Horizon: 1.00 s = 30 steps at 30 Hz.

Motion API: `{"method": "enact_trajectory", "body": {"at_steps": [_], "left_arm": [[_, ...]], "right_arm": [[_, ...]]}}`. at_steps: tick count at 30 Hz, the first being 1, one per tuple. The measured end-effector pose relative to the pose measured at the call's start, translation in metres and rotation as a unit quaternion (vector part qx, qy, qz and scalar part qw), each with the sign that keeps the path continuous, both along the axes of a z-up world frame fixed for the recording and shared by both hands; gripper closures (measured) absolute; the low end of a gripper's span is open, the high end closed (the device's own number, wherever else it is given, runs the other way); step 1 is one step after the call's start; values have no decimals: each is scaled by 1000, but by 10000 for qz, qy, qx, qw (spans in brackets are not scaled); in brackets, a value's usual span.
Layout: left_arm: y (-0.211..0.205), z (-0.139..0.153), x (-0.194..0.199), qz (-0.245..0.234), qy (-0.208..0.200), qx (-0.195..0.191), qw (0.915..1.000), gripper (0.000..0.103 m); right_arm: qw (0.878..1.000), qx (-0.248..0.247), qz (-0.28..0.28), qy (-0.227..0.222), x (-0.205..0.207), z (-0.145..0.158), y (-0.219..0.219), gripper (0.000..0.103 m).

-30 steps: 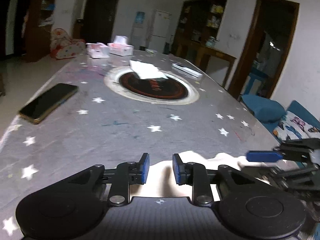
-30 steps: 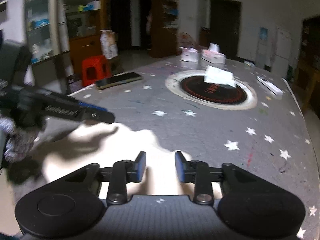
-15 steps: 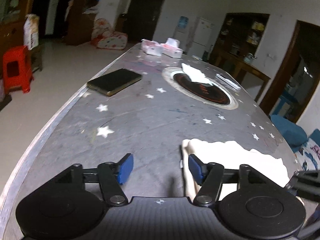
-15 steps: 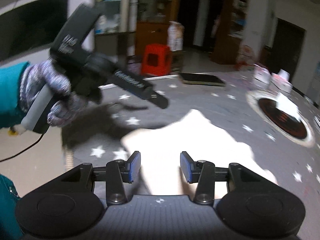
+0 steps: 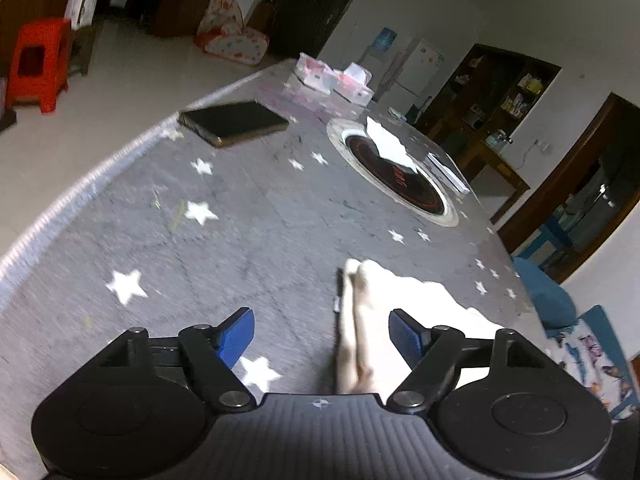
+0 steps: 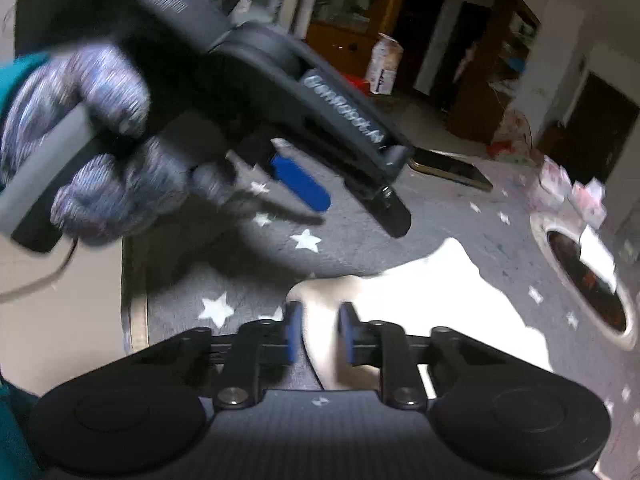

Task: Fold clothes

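Observation:
A cream cloth (image 5: 404, 292) lies flat on the grey star-patterned table (image 5: 224, 256). My left gripper (image 5: 322, 330) stands wide with its jaws still opening. The cloth's folded left edge rises between the jaws, touching neither blue pad. My right gripper (image 6: 318, 320) is closing, and its blue pads pinch a raised corner of the cloth (image 6: 440, 296). In the right wrist view the left gripper (image 6: 352, 204) hangs above the table just left of the cloth, held by a gloved hand (image 6: 92, 152).
A dark phone (image 5: 234, 122) lies near the table's left edge. Farther back sit a round cooker ring (image 5: 404, 184) with white paper (image 5: 388, 142) on it, tissue packs (image 5: 332, 76) and a white bar (image 5: 448, 172). A red stool (image 5: 36, 60) stands on the floor.
My left gripper shifted to the cloth's left edge, rolled, and its jaws spread wide. My right gripper swung toward the left hand and closed on a cloth corner.

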<state>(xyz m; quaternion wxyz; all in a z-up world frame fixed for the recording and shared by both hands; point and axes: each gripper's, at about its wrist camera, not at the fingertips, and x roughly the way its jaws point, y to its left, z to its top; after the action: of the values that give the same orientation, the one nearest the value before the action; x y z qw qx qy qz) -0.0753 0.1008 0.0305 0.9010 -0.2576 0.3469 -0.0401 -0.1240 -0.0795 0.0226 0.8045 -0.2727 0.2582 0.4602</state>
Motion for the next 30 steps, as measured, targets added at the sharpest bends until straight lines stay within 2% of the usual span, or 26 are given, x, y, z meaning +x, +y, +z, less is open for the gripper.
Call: {"method": "enact_trajectory", "body": {"at_steps": [7, 14, 22, 24, 26, 27, 29, 30], "left_arm": [[-5, -1, 8, 77, 165, -636, 9978, 21], [-10, -5, 18, 222, 426, -1229, 9913, 20], [-21, -18, 33, 64, 716, -1740, 9821, 22], [-24, -20, 36, -3, 726, -1810, 9808, 32], [-27, -23, 38, -77, 763, -1862, 9795, 55], [-28, -26, 38, -115, 787, -1884, 9789, 61], [-30, -30, 40, -174, 835, -1914, 9778, 79], [-30, -32, 40, -175, 851, -1895, 9780, 80]], "right_arm": [[9955, 722, -267, 562, 17, 25, -24, 97], [9888, 1216, -418, 756, 24, 43, -48, 98], [9843, 1491, -416, 848, 25, 51, -63, 99], [9843, 1497, -363, 860, 25, 50, -62, 99], [9842, 1497, -320, 892, 25, 48, -62, 99], [9840, 1502, -303, 913, 25, 47, -62, 99], [9835, 1512, -276, 955, 22, 45, -62, 98], [9831, 1521, -289, 976, 21, 43, -63, 97]]}}
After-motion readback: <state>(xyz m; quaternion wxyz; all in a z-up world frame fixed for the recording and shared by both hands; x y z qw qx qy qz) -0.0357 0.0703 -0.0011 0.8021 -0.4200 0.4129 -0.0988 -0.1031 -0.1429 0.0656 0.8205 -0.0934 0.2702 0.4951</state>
